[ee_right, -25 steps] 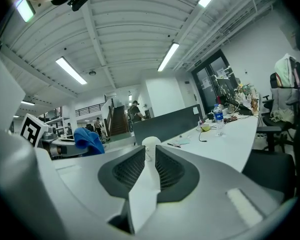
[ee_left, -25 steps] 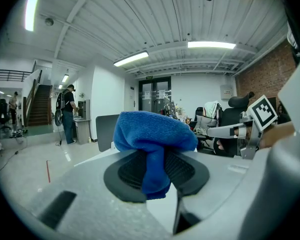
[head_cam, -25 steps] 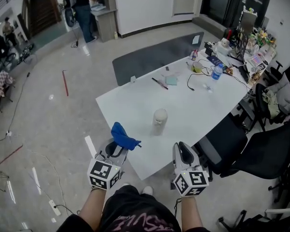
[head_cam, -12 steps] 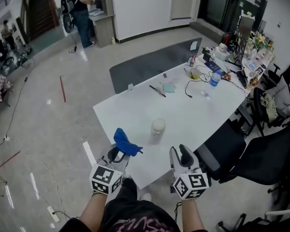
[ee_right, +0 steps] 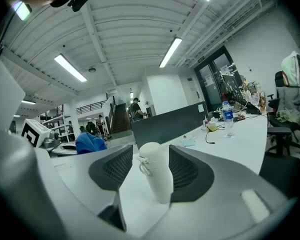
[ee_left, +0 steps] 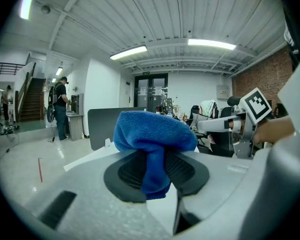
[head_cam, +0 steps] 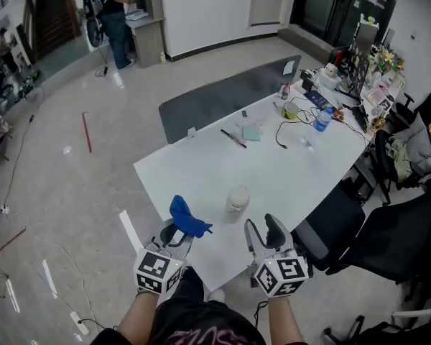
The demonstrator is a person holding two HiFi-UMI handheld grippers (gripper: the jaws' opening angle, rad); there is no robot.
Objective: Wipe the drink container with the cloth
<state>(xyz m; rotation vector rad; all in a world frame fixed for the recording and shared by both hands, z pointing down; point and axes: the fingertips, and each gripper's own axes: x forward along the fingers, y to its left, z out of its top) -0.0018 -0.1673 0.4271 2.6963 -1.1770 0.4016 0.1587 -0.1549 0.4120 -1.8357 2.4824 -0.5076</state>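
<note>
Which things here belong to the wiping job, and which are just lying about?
In the job:
- cloth, clamped in the left gripper
- drink container, standing on the table
- right gripper, jaws just been opening, gripping nothing, the container just ahead of them

Lying about:
- water bottle
- pen
- cable
- chairs

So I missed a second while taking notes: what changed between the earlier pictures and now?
The right tongs have just been opening; their jaws now stand apart, empty, lined up on the white drink container just ahead. Both tongs edged closer to it. Unchanged: the left tongs stay shut on the blue cloth, and the container stands upright on the table.
</note>
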